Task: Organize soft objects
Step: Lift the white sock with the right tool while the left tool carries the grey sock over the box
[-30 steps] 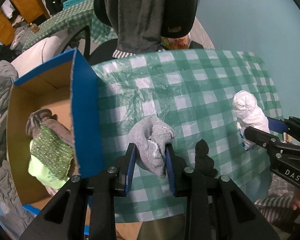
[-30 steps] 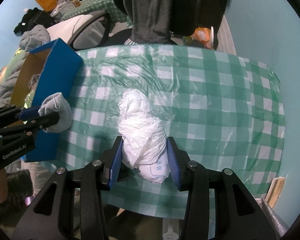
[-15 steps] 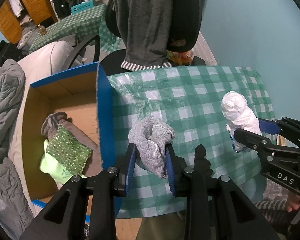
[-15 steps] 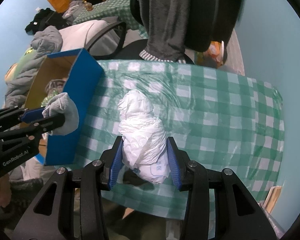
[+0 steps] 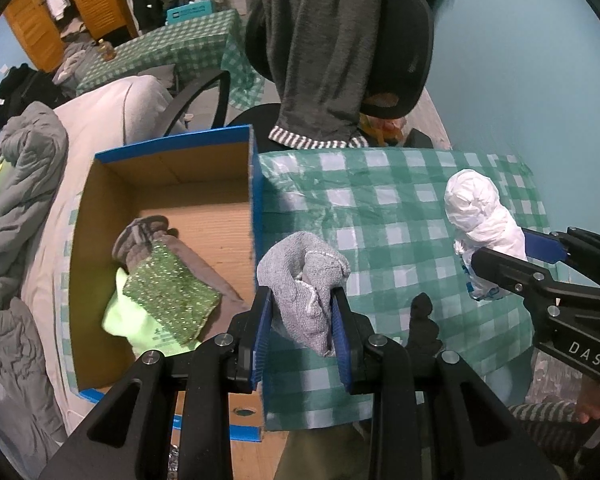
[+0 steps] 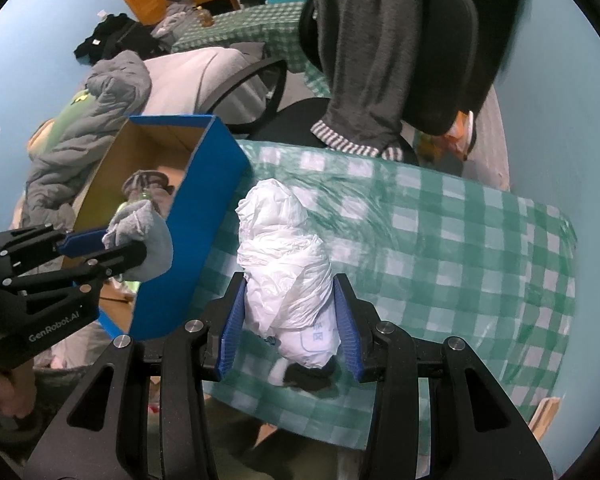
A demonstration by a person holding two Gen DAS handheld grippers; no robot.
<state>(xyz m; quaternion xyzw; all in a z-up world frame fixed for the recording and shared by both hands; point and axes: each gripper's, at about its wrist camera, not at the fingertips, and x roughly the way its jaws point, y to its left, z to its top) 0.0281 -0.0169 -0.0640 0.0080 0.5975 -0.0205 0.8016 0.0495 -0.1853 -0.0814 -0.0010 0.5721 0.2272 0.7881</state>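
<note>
Gray sock [image 5: 304, 280] pinched in left gripper [image 5: 302, 334], white plastic bundle [image 6: 286, 276] clamped in right gripper [image 6: 290, 326], both raised over checkered surface [image 5: 400, 208] beside blue box [image 5: 256, 200].

Table with green-and-white checked cloth [image 5: 388, 216] under clear plastic film. One small black soft object [image 5: 422, 322] lies near its front edge.
</note>
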